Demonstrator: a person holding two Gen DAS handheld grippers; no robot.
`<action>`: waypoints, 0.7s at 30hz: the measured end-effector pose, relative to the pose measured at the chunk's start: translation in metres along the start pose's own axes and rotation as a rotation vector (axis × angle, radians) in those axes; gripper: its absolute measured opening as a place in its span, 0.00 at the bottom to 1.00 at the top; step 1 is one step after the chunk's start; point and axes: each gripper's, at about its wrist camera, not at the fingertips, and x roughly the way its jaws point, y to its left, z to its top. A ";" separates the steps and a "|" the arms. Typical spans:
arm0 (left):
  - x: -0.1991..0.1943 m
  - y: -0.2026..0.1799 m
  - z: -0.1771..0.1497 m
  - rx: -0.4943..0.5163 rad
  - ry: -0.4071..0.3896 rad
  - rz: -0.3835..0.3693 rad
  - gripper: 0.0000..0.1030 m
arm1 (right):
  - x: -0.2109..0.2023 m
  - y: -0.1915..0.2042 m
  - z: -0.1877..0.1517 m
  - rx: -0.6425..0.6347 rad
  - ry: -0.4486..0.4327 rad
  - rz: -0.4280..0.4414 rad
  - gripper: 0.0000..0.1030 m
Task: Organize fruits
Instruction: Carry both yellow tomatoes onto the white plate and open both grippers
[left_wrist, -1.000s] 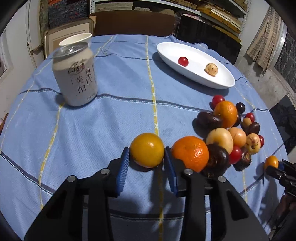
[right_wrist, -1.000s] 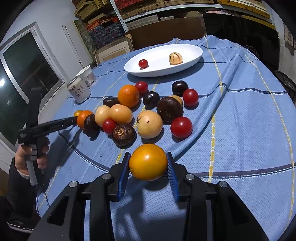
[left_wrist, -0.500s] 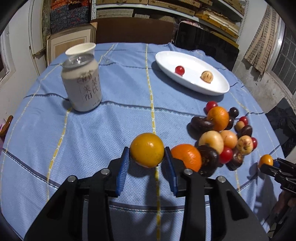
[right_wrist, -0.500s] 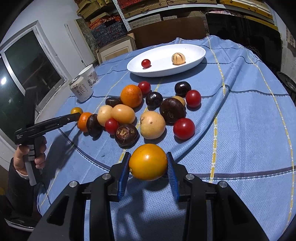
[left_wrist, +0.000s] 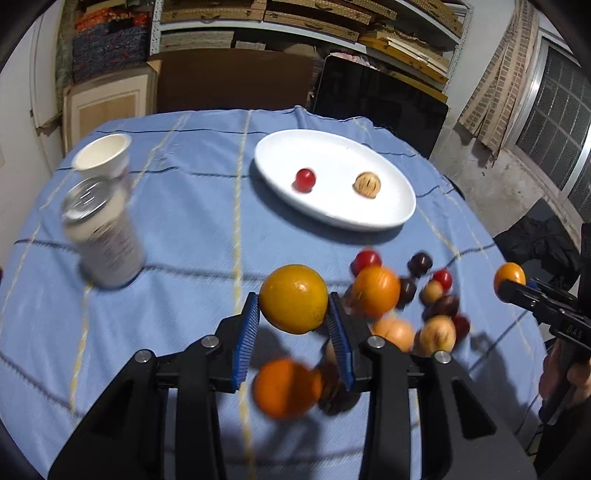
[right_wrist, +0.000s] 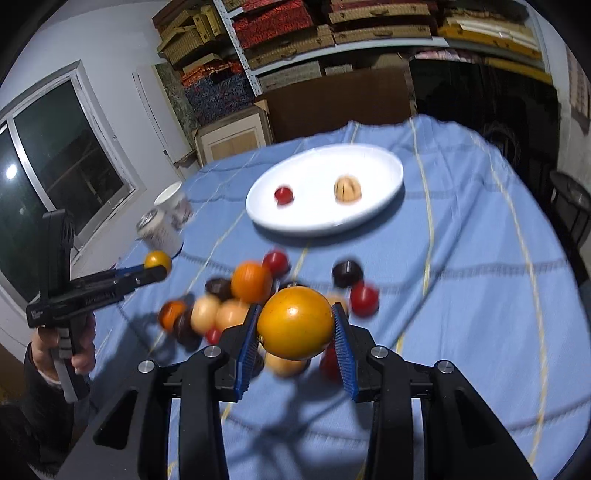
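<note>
Blue tablecloth (left_wrist: 192, 221), bare left half, plate (left_wrist: 399, 206) far edge

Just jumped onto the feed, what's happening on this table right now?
A person holds a gripper in each hand, sorting fruit. The left gripper is shut on a yellow-orange fruit held off the blue cloth. The right gripper is shut on a similar fruit. The white plate holds only a small red fruit and a tan one. The rest sit in a pile on the cloth.
</note>
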 end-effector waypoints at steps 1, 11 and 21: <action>0.007 -0.003 0.009 -0.003 0.003 -0.014 0.36 | 0.005 0.000 0.011 -0.011 -0.007 -0.003 0.38; 0.092 -0.032 0.106 0.023 0.036 0.034 0.36 | 0.103 -0.029 0.090 -0.025 0.044 -0.092 0.38; 0.145 -0.031 0.121 0.000 0.112 0.080 0.66 | 0.144 -0.049 0.093 -0.009 0.056 -0.159 0.64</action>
